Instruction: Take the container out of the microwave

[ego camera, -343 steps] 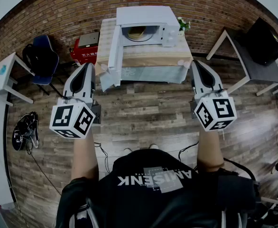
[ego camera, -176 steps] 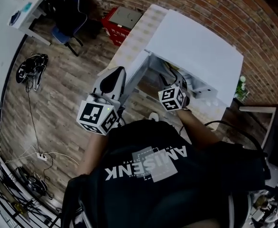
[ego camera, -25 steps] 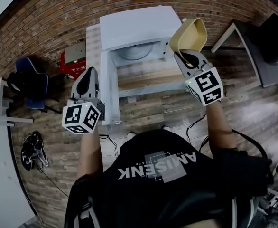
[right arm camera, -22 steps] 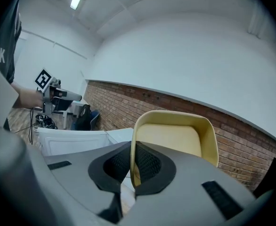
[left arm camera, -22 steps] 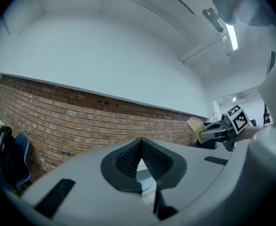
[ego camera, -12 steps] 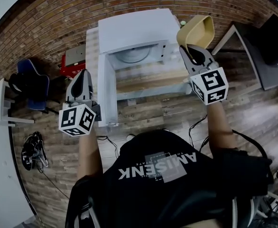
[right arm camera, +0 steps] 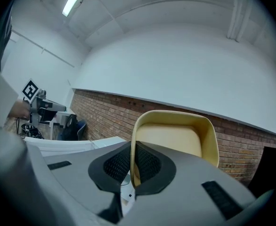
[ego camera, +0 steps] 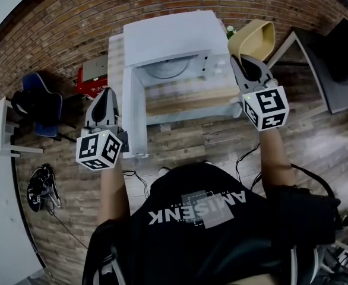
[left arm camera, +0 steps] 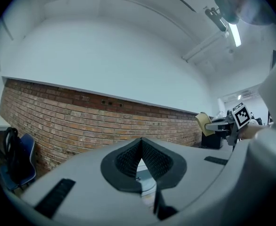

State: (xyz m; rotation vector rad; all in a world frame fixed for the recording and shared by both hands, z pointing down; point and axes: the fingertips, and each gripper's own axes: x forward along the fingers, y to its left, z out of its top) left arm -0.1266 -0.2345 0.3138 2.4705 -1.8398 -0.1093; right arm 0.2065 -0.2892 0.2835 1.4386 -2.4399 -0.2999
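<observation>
My right gripper (ego camera: 243, 61) is shut on the rim of a tilted pale yellow container (ego camera: 253, 39), holding it in the air to the right of the white microwave (ego camera: 168, 37). In the right gripper view the container's (right arm camera: 174, 136) left wall sits between the pads (right arm camera: 146, 164). The microwave door (ego camera: 133, 114) hangs open at the left and the glass turntable (ego camera: 163, 70) inside is bare. My left gripper (ego camera: 106, 95) is shut on nothing, just left of the open door. Its pads (left arm camera: 153, 158) meet at the tip.
The microwave stands on a wood-topped table (ego camera: 189, 100) against a brick wall. A red box (ego camera: 92, 70) and a blue chair (ego camera: 34, 103) are at the left. A white-legged table (ego camera: 293, 43) stands at the right. Cables (ego camera: 40, 186) lie on the floor.
My right gripper has carried the container up and to the right, away from the microwave opening. The left gripper has stayed where it was.
</observation>
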